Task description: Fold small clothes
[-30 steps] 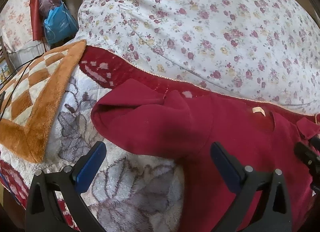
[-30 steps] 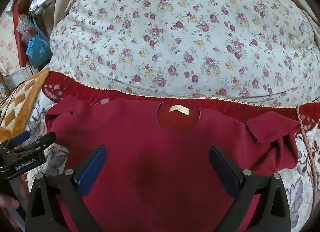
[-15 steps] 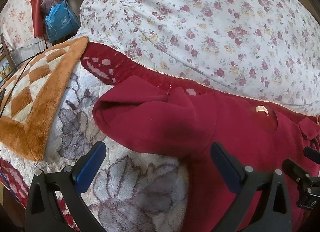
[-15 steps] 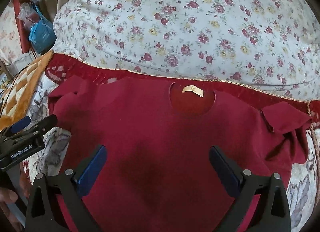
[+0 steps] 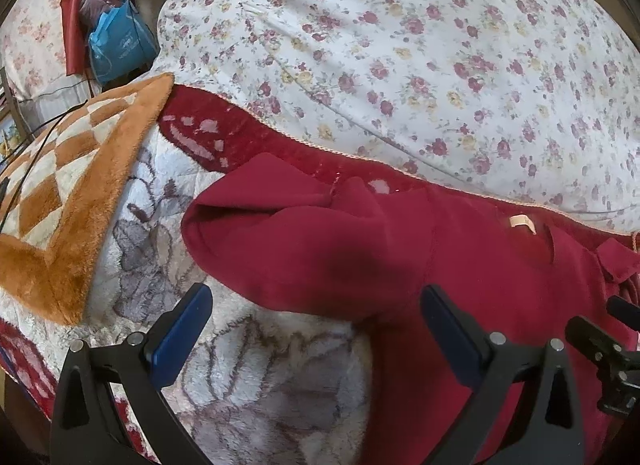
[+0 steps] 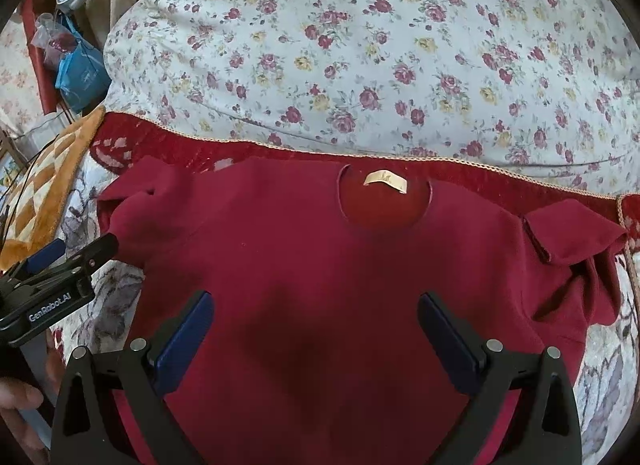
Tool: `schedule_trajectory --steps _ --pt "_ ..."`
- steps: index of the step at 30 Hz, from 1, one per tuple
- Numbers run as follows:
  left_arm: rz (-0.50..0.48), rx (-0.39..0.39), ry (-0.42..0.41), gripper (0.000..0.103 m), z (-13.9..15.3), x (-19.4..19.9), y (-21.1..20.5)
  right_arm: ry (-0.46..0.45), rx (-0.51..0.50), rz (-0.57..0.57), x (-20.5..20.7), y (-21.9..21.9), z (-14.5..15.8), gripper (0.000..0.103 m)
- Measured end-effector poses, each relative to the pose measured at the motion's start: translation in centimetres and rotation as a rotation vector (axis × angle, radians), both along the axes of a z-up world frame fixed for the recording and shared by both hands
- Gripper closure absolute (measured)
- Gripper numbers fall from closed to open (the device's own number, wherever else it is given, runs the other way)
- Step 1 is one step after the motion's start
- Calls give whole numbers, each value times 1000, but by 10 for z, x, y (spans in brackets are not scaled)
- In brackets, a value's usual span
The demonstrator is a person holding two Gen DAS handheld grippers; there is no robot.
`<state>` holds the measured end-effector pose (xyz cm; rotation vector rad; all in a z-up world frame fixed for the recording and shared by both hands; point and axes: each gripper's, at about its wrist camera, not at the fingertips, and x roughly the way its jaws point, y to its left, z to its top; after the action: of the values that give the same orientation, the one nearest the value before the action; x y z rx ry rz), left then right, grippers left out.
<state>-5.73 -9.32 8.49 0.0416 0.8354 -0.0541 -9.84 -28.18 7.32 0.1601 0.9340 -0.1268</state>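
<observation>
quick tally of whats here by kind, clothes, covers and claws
red shirt: 1
floral quilt: 1
orange checked rug: 1
white and red blanket: 1
claws, left claw and right claw, both open: 2
total: 6

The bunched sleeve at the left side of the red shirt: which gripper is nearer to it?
Left. The left gripper hangs open just short of the bunched sleeve; the right gripper is open over the shirt's middle.

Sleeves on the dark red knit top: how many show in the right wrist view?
2: one bunched sleeve at the top's left edge, one folded sleeve at its right edge.
</observation>
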Motion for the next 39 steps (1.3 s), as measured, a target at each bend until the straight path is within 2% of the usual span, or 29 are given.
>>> schedule_trajectory --steps 11,39 --pt "-29 14 4 0 -4 1 -12 5 2 -53 4 -17 0 0" --pt "-5 20 31 0 -13 13 -5 11 17 -5 22 -7 -7 0"
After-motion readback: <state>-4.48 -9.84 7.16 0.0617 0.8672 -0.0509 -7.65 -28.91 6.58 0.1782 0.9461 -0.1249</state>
